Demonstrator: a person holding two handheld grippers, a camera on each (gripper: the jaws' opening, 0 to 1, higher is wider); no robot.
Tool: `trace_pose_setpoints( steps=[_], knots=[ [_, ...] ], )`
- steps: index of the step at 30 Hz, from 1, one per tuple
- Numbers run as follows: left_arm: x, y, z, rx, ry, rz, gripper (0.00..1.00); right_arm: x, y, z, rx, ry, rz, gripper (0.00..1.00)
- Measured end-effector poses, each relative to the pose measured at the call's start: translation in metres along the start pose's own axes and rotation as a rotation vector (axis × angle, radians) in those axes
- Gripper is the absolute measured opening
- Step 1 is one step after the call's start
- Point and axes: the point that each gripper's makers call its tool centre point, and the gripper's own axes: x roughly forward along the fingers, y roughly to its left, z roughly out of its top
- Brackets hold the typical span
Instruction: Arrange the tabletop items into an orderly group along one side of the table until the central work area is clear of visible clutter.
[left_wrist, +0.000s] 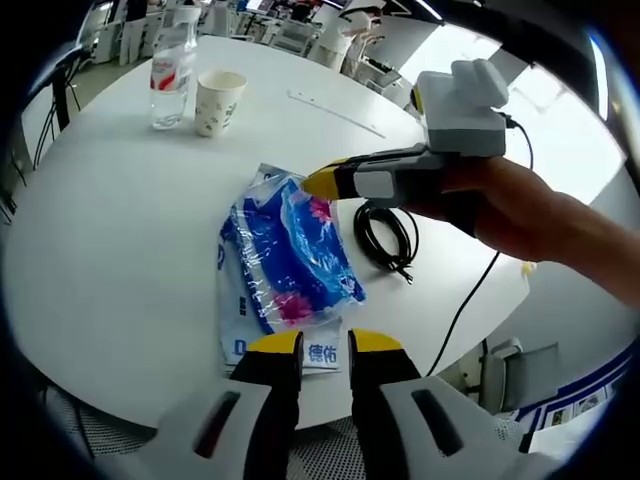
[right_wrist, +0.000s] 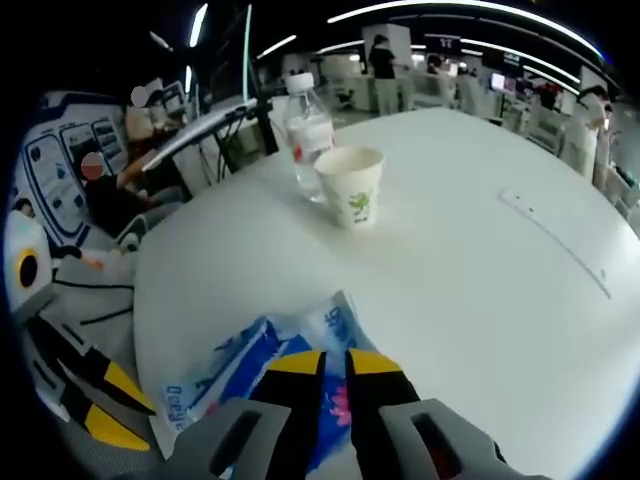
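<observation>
A blue and white plastic tissue pack (left_wrist: 290, 250) lies near the front edge of the round white table (left_wrist: 120, 230). My right gripper (left_wrist: 318, 183) comes in from the right, held by a hand, with its yellow tips closed on the pack's far edge. In the right gripper view its jaws (right_wrist: 335, 362) stand almost together over the pack (right_wrist: 240, 375). My left gripper (left_wrist: 325, 345) hovers at the pack's near edge, slightly open with nothing in it. The left gripper (right_wrist: 118, 408) also shows at the left edge of the right gripper view. A water bottle (left_wrist: 172, 75) and a paper cup (left_wrist: 218, 102) stand together at the far side.
A coiled black cable (left_wrist: 385, 235) lies right of the pack, its lead running off the table edge. A thin white strip (left_wrist: 335, 112) lies farther back. The bottle (right_wrist: 308, 135), cup (right_wrist: 350, 185) and strip (right_wrist: 555, 240) are ahead of the right gripper. Office chairs and desks surround the table.
</observation>
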Motion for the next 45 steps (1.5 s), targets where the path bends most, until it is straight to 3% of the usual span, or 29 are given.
trace_pose_setpoints(
  steps=[16,20,24,31,35,38,45],
  knots=[
    [0.006,-0.003,-0.011,0.009,0.048,-0.003,0.17,-0.006,0.001,-0.004,0.034,-0.011,0.008,0.00],
    [0.006,-0.005,-0.015,-0.011,0.054,-0.012,0.17,-0.008,0.007,-0.004,0.006,-0.021,0.024,0.00],
    [0.006,-0.005,-0.017,-0.021,0.057,-0.017,0.17,-0.005,0.011,-0.006,-0.016,-0.007,0.034,0.10],
    [0.005,-0.006,-0.022,-0.035,0.062,-0.019,0.19,-0.001,0.013,-0.003,-0.075,0.006,0.010,0.18],
    [0.004,-0.006,-0.024,-0.045,0.063,-0.018,0.19,0.002,0.016,-0.008,-0.091,0.030,0.016,0.14],
    [0.005,-0.005,-0.025,-0.048,0.060,-0.015,0.19,-0.001,0.013,-0.011,-0.082,0.021,0.004,0.05],
    [0.005,0.001,-0.027,-0.068,0.060,0.005,0.19,-0.008,0.011,-0.027,-0.056,0.025,-0.006,0.01]
  ],
)
